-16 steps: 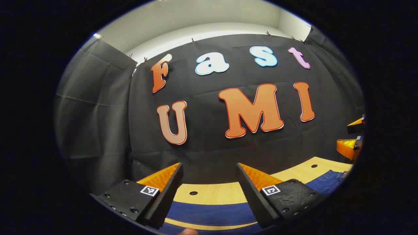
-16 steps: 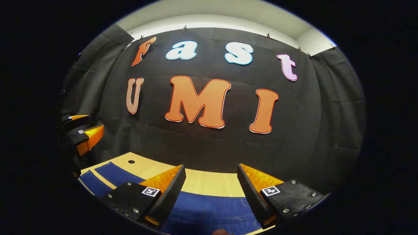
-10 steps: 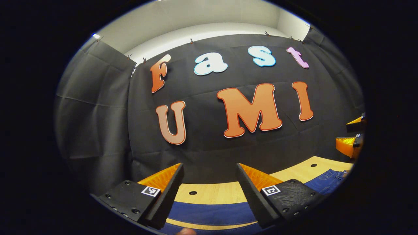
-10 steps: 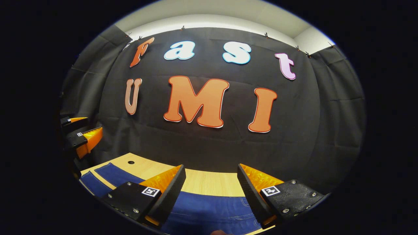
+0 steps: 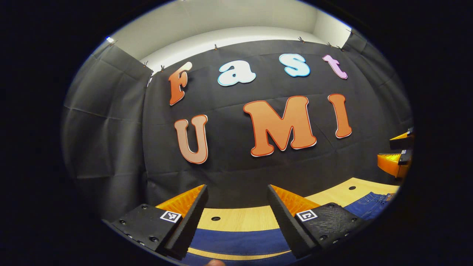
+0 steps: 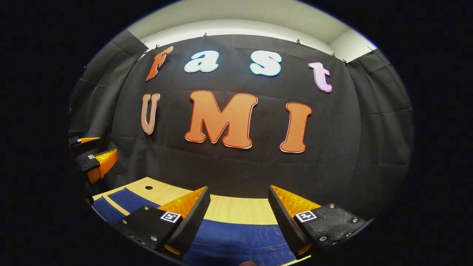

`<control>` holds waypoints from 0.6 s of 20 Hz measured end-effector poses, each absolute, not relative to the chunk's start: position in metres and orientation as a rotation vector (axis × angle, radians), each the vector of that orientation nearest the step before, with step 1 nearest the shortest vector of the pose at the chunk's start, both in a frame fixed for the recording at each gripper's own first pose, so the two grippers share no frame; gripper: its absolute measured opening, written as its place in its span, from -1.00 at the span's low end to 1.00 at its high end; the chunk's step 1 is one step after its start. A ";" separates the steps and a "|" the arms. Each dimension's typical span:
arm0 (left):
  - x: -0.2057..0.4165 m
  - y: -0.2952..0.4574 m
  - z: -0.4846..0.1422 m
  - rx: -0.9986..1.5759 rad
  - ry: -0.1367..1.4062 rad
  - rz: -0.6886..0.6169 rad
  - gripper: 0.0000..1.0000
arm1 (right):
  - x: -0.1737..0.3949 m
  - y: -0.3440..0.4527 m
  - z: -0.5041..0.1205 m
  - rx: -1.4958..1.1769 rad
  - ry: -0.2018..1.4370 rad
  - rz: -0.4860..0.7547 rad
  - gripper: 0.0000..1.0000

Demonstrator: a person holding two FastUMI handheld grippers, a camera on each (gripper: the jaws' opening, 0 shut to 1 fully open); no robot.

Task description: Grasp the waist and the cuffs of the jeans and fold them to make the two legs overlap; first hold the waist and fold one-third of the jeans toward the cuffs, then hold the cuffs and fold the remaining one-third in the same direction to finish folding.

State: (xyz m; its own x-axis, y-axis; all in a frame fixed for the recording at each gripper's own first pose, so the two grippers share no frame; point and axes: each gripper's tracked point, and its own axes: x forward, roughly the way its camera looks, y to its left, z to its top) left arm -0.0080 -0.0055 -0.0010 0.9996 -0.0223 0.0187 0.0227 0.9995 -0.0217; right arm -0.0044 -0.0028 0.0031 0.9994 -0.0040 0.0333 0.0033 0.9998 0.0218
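While both pairs of jaws are held spread with nothing between them, the left gripper (image 5: 236,218) and right gripper (image 6: 238,218) are raised above the jeans (image 6: 236,242), which are laid flat along the near edge of the wooden tabletop (image 6: 236,208). Round holes (image 5: 215,218) are seen near the tabletop's far edge, and the black cloth wall (image 6: 229,166) is hung behind it.
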 end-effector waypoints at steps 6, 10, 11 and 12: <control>-0.004 0.001 -0.020 0.002 0.040 -0.002 0.94 | -0.007 -0.019 -0.011 0.002 0.013 -0.033 0.94; -0.002 0.013 -0.052 0.008 0.141 0.030 0.96 | -0.008 -0.045 -0.029 0.027 0.071 -0.076 0.94; -0.002 0.017 -0.056 0.000 0.146 0.045 0.94 | -0.009 -0.053 -0.034 0.027 0.084 -0.088 0.94; -0.002 0.018 -0.061 -0.015 0.154 0.052 0.94 | -0.009 -0.060 -0.037 0.028 0.092 -0.098 0.94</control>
State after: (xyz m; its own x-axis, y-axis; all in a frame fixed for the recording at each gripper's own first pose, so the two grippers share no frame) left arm -0.0019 0.0179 -0.0609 0.9868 0.0509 -0.1535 -0.0532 0.9985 -0.0108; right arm -0.0087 -0.0599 -0.0372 0.9911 -0.0960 -0.0927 0.0985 0.9949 0.0236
